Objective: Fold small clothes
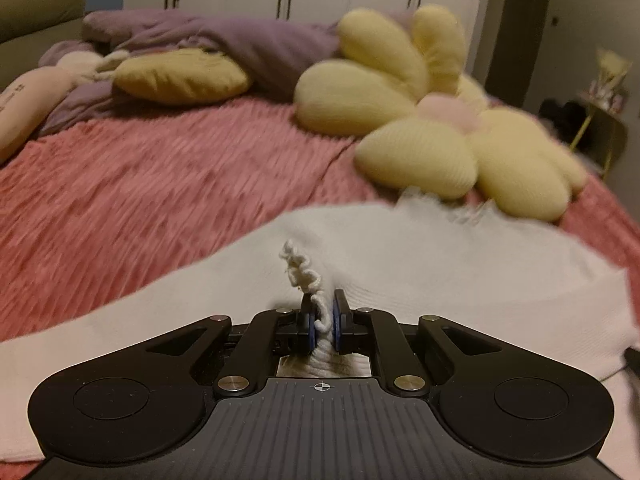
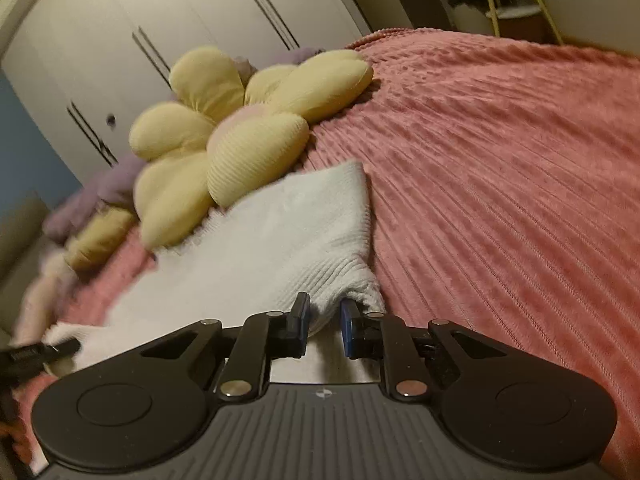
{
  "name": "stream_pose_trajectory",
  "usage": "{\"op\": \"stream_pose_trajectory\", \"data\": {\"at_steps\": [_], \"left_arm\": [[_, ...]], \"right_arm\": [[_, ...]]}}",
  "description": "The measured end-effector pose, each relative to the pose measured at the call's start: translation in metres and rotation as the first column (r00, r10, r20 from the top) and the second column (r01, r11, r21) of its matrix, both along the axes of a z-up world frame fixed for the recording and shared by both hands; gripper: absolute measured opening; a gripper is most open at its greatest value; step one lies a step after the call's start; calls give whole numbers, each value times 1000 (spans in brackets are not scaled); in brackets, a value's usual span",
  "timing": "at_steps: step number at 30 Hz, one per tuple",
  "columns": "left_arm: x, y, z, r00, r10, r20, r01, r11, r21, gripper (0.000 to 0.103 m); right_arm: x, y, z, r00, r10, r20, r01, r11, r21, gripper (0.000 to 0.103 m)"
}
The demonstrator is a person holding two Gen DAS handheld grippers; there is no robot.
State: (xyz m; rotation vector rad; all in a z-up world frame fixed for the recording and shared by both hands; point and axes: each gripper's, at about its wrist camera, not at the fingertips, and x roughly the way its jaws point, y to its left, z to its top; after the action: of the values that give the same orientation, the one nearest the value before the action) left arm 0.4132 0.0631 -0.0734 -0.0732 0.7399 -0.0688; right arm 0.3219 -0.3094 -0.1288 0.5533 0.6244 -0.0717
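A white ribbed knit garment (image 1: 400,264) lies spread on the pink bedspread (image 1: 160,184). My left gripper (image 1: 323,312) is shut on its frilly edge, which bunches up between the blue pads. In the right wrist view the same garment (image 2: 288,232) runs back toward the flower cushion. My right gripper (image 2: 325,322) has its jaws a little apart around a ribbed corner of the garment, and the cloth sits between them. The left gripper's tip (image 2: 44,354) shows at the left edge of that view.
A yellow flower-shaped cushion (image 1: 460,136) lies just beyond the garment and touches its far edge; it also shows in the right wrist view (image 2: 224,140). A yellow pillow (image 1: 180,76), a purple blanket (image 1: 248,40) and white wardrobe doors (image 2: 120,32) are farther back.
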Motion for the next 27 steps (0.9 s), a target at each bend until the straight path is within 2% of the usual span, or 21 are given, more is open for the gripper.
{"op": "stream_pose_trajectory", "data": {"at_steps": [3, 7, 10, 11, 12, 13, 14, 15, 17, 19, 21, 23, 25, 27], "left_arm": [[1, 0, -12, 1000, 2, -29, -2, 1000, 22, 10], [-6, 0, -9, 1000, -1, 20, 0, 999, 42, 11], [-1, -2, -16, 999, 18, -33, -14, 993, 119, 29], [-2, 0, -16, 999, 20, -51, -13, 992, 123, 42], [-7, 4, -14, 999, 19, -45, -14, 994, 110, 57], [-14, 9, -11, 999, 21, -28, -18, 996, 92, 64], [-23, 16, -7, 999, 29, -13, -28, 997, 74, 77], [-32, 24, -3, 999, 43, -3, -43, 997, 57, 81], [-50, 40, 0, 997, 71, -16, -71, 997, 31, 81], [-68, 61, 1, 990, 134, -51, -133, 991, 14, 81], [-90, 88, 0, 977, 199, -79, -202, 979, -40, 82], [-113, 118, -2, 957, 273, -97, -283, 954, -101, 83], [-133, 147, -4, 932, 348, -98, -359, 924, -129, 83], [-148, 180, -11, 893, 433, -121, -448, 880, -160, 83]], "right_arm": [[2, 4, 4, 1000, 17, -7, -17, 999, -36, 14], [1, 4, 7, 1000, 24, -8, -24, 999, -42, 14], [5, 12, 5, 998, 39, -42, -44, 993, -106, 14], [5, 15, 7, 998, 51, -44, -56, 991, -124, 15], [4, 16, 9, 997, 63, -47, -69, 989, -131, 17], [2, 17, 12, 996, 76, -49, -82, 988, -131, 19], [-2, 18, 16, 994, 97, -48, -102, 986, -133, 21], [-8, 19, 19, 993, 112, -42, -117, 984, -136, 27], [-23, 20, 24, 992, 126, -24, -128, 980, -150, 33], [-41, 22, 29, 990, 144, -9, -143, 978, -149, 33], [-59, 25, 30, 988, 155, -4, -154, 979, -130, 33], [-77, 31, 31, 987, 160, 0, -159, 979, -126, 37], [-92, 40, 30, 987, 162, -1, -161, 976, -146, 41], [-105, 48, 29, 985, 170, -6, -169, 971, -167, 42]]}}
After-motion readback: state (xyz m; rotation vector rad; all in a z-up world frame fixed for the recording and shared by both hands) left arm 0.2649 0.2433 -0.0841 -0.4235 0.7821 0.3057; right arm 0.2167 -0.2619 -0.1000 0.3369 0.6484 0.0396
